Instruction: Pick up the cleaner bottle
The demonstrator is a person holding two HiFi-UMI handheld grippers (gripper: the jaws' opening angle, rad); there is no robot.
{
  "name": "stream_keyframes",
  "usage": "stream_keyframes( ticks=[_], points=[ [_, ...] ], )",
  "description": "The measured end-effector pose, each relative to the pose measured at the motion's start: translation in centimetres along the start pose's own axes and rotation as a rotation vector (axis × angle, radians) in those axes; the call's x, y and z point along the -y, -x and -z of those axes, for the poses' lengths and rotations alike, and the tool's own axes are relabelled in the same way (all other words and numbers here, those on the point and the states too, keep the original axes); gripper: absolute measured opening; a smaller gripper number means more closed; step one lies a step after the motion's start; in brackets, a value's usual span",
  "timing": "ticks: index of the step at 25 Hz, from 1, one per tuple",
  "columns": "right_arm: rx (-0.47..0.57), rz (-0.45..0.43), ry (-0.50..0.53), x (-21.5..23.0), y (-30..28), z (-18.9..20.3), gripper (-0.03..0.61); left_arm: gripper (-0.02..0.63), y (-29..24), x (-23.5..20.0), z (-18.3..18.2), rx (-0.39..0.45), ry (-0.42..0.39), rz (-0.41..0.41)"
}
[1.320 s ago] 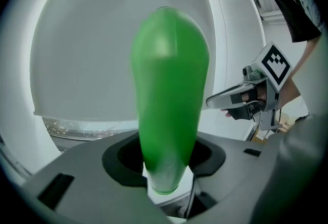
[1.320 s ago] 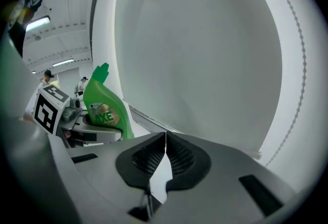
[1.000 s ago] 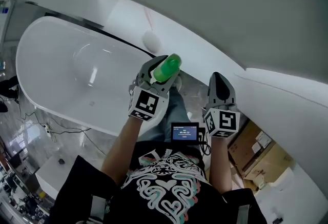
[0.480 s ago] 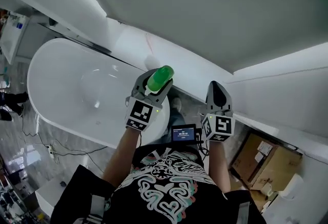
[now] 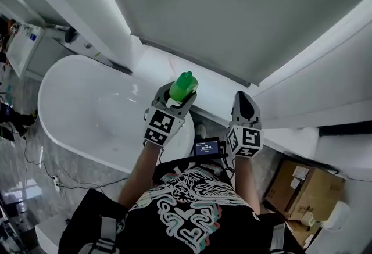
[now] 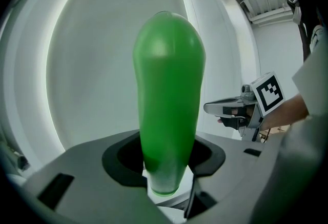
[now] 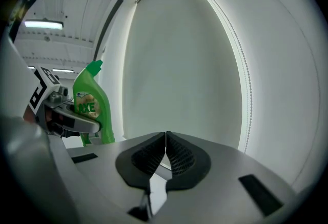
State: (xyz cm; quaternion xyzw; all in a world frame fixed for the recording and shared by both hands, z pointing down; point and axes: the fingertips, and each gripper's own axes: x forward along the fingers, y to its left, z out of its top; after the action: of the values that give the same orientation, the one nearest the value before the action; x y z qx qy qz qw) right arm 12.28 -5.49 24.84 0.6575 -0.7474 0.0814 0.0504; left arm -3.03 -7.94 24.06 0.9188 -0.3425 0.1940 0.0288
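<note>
One end of the cleaner bottle [image 6: 168, 100] hides inside left gripper [image 6: 167, 174].

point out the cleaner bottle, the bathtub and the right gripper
cleaner bottle [image 6: 169, 89], left gripper view, middle of its green body
bathtub [image 5: 75, 113], head view, bare inner wall
right gripper [image 7: 165, 137], right gripper view, where its closed tips meet

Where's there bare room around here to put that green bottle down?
The bathtub is bare inside its white rim. The white ledge between tub and wall looks free too. Crowded: cables on the floor left of the tub, cardboard boxes at right.
</note>
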Motion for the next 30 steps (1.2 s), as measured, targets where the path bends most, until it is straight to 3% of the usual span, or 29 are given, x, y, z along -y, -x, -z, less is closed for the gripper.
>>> stream_keyframes(
  ticks=[11,30],
  points=[
    [0.045,-0.003,0.020,-1.6,2.5,-3.0,0.026,0.201,2.6,0.8,-3.3,0.056,-0.010,-0.018],
    [0.045,-0.028,0.028,-2.4,2.9,-2.8,0.027,0.201,3.0,1.2,-3.2,0.065,0.009,-0.012]
  ],
)
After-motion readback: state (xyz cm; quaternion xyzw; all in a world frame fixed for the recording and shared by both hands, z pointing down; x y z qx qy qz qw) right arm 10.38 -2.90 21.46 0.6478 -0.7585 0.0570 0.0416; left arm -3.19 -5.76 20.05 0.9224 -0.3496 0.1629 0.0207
